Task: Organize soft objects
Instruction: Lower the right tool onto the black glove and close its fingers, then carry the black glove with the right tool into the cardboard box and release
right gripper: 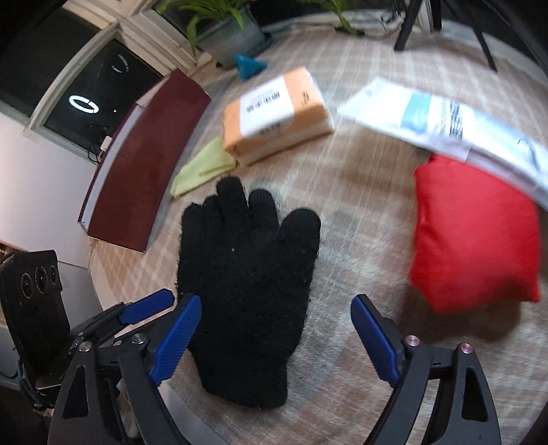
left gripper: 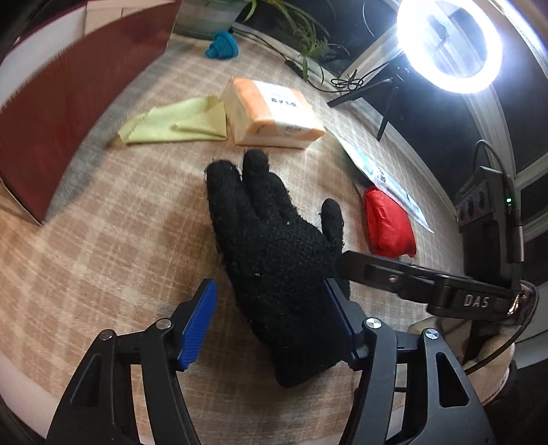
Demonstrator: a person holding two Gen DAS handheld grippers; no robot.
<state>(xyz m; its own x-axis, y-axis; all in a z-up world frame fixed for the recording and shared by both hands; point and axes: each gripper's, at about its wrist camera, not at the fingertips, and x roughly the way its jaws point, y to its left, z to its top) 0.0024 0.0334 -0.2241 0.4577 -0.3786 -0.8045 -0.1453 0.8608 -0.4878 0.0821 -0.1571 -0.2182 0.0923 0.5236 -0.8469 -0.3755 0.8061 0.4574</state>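
Observation:
A black knit glove (left gripper: 274, 253) lies flat on the checked tablecloth, fingers pointing away; it also shows in the right wrist view (right gripper: 246, 284). My left gripper (left gripper: 274, 328) is open, its jaws either side of the glove's cuff. My right gripper (right gripper: 277, 342) is open just right of the cuff; its finger (left gripper: 394, 277) shows in the left wrist view. A red pouch (right gripper: 476, 239) lies to the right, partly under a white plastic packet (right gripper: 445, 123). A yellow-green cloth (left gripper: 178, 123) and an orange wrapped pack (left gripper: 270, 113) lie further back.
A dark red box (left gripper: 68, 102) stands at the left. A blue rubber toy (left gripper: 222, 46) and a potted plant (right gripper: 229, 30) sit at the back. A ring light (left gripper: 448, 44) on a tripod stands at the back right. The table edge (left gripper: 20, 386) is near me.

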